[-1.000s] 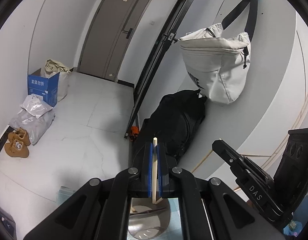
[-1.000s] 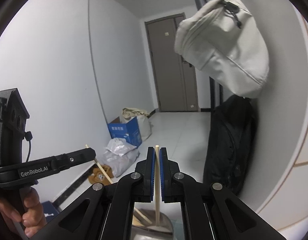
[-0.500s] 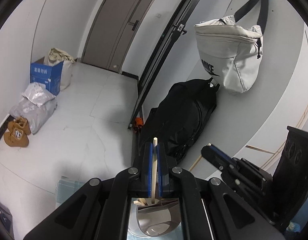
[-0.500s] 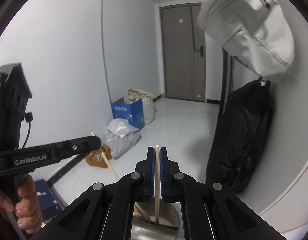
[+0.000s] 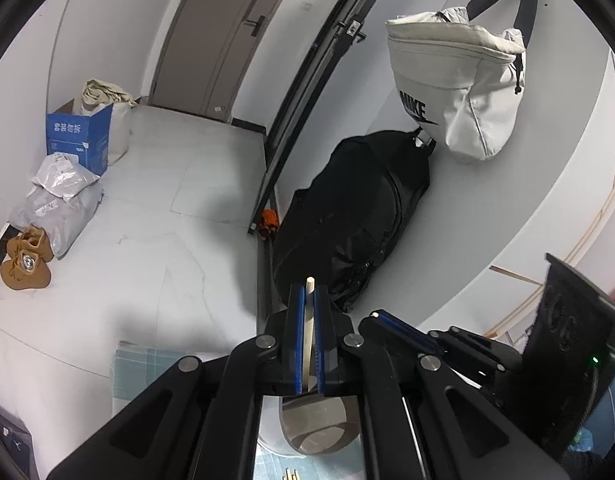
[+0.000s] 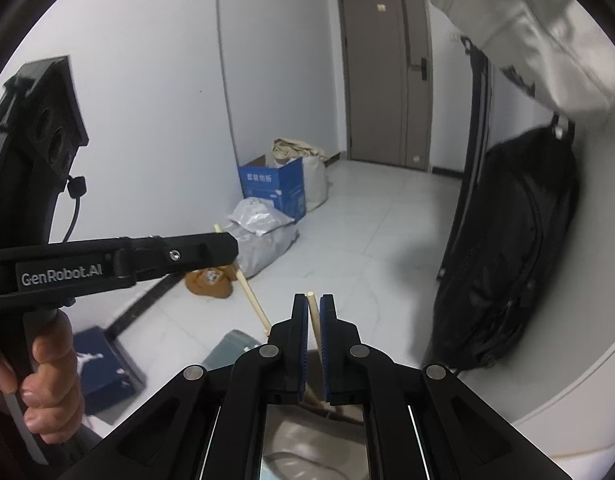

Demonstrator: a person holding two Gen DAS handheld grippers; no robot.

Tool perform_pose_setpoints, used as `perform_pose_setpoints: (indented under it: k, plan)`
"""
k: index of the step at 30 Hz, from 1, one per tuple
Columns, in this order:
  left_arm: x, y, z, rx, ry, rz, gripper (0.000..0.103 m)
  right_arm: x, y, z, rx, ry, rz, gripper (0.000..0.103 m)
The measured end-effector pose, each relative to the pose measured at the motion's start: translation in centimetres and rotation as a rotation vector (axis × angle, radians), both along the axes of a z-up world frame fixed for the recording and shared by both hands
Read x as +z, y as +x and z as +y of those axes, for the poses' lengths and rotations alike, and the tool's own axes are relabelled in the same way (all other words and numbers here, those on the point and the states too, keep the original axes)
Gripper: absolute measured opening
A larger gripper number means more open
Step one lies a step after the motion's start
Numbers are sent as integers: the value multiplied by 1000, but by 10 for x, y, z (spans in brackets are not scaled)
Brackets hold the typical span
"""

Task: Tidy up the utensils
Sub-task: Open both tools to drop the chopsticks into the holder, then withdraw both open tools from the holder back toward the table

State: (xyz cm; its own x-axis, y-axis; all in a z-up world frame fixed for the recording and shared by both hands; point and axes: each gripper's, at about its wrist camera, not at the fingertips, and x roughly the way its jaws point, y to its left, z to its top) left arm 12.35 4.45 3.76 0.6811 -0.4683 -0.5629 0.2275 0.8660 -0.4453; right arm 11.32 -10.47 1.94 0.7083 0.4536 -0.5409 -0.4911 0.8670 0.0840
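Observation:
My left gripper [image 5: 308, 298] is shut on a pale wooden chopstick [image 5: 308, 320] that stands upright between its blue pads, its lower end over a shiny metal cup [image 5: 319, 428]. My right gripper [image 6: 314, 308] has blue pads either side of another chopstick [image 6: 314, 316], which leans a little inside a small gap; its lower end reaches toward the metal cup [image 6: 307, 440]. The left gripper [image 6: 223, 246] also shows in the right wrist view, with its chopstick [image 6: 251, 300] slanting down. The right gripper [image 5: 391, 324] shows at right in the left wrist view.
A black backpack [image 5: 355, 224] and a white Nike bag [image 5: 455, 92] hang against the right wall. A blue box [image 5: 77, 136], grey parcels [image 5: 55, 204] and tan shoes [image 5: 25, 258] lie on the floor by the left wall. A light blue mat [image 5: 147, 364] lies under the cup.
Both grippers have tilted downward, so the floor and cup show more. The right gripper's pads have parted a little and its chopstick now leans between them.

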Motion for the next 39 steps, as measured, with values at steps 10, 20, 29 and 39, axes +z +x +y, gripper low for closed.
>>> perform_pose_setpoints:
  k: [10, 20, 29, 39]
  plan:
    - [2, -9, 2, 4, -20, 63, 30, -2, -2, -27, -44, 139, 99, 15]
    - [17, -40, -8, 69, 89, 23, 48, -2, -36, -66, -139, 204, 104, 36]
    - [24, -76, -22, 110, 183, -13, 59, 4, -80, -79, -157, 226, 65, 53]
    - [21, -114, -33, 148, 260, -57, 72, -2, -120, -81, -168, 234, 45, 72]
